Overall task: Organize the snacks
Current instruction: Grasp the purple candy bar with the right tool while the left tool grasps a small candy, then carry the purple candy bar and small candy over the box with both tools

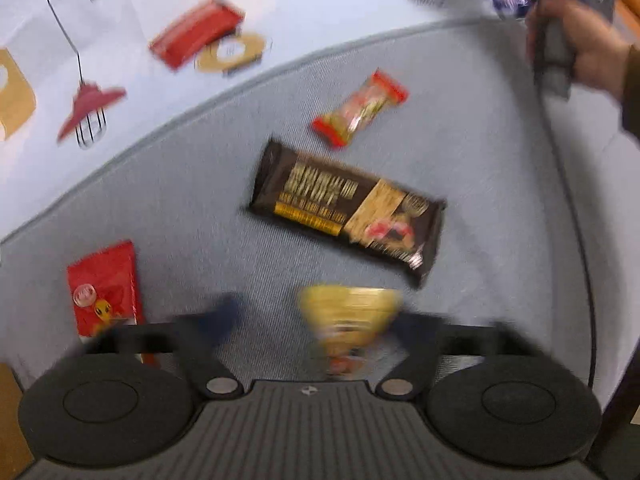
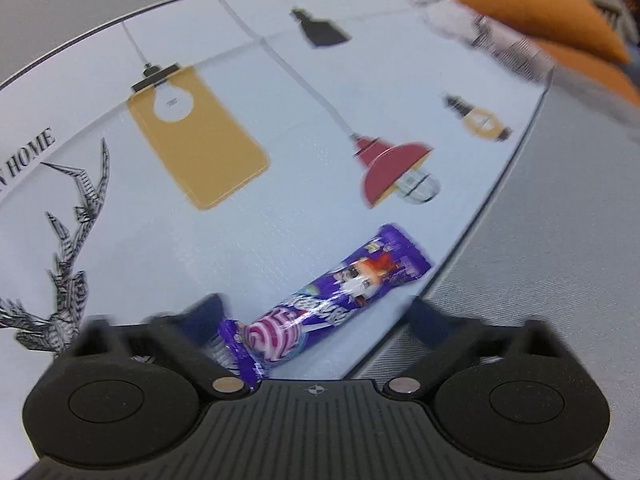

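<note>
In the left wrist view my left gripper (image 1: 320, 320) points down at a grey mat (image 1: 160, 200), blurred. A yellow snack packet (image 1: 348, 316) lies between its fingers, with a gap showing on the left side, so it is open. On the mat lie a dark chocolate bar (image 1: 348, 216), a clear red-ended snack (image 1: 360, 108) and a red cartoon packet (image 1: 104, 288). In the right wrist view my right gripper (image 2: 316, 316) stands open around a purple lollipop packet (image 2: 328, 300) lying on the tablecloth (image 2: 240, 240); the pads are apart from it.
A red box (image 1: 196, 32) lies on the printed tablecloth beyond the mat's edge. A hand holding the other gripper (image 1: 560, 40) shows at top right. The grey mat (image 2: 560, 240) borders the cloth on the right, with orange cushions (image 2: 540, 12) beyond.
</note>
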The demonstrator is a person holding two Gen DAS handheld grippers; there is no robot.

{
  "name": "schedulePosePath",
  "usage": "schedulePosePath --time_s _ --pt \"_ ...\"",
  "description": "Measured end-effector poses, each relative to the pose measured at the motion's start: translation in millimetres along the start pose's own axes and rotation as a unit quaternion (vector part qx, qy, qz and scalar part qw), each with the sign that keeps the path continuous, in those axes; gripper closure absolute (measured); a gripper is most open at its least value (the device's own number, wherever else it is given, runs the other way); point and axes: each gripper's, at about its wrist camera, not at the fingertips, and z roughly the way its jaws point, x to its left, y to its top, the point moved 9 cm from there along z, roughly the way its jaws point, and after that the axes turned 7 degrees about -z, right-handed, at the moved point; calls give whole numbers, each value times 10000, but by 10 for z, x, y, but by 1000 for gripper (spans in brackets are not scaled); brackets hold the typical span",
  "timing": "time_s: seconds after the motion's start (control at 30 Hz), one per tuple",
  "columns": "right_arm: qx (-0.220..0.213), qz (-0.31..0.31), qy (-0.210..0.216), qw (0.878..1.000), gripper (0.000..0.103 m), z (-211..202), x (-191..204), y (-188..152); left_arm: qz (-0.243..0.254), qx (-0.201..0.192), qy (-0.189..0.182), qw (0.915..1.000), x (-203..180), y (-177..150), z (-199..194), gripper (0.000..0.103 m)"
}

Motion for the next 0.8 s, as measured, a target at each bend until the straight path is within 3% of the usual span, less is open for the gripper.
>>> schedulePosePath --time_s 0.03,0.07,0.17,0.3,0.53,0.8 --pt "-34 -107 -97 9999 74 -32 -27 -7 22 -17 -34 10000 6 5 -53 80" --pt "-12 -200 -194 9996 78 -60 -69 -11 -86 -35 -106 9999 25 1 -108 81" --pt "113 14 168 9998 78 -181 -230 -14 -170 -205 -243 9993 63 -36 -344 91" --pt "13 159 484 9987 78 -637 -400 8 -351 -495 -313 9977 121 -143 -781 99" --pt "-287 6 1115 9933 78 -1826 -549 -52 -766 -1005 -273 9916 278 -375 -1558 101" --pt "-548 -223 1991 9782 78 -3413 -360 -477 -1131 -1472 -76 9826 623 -771 -2364 102"
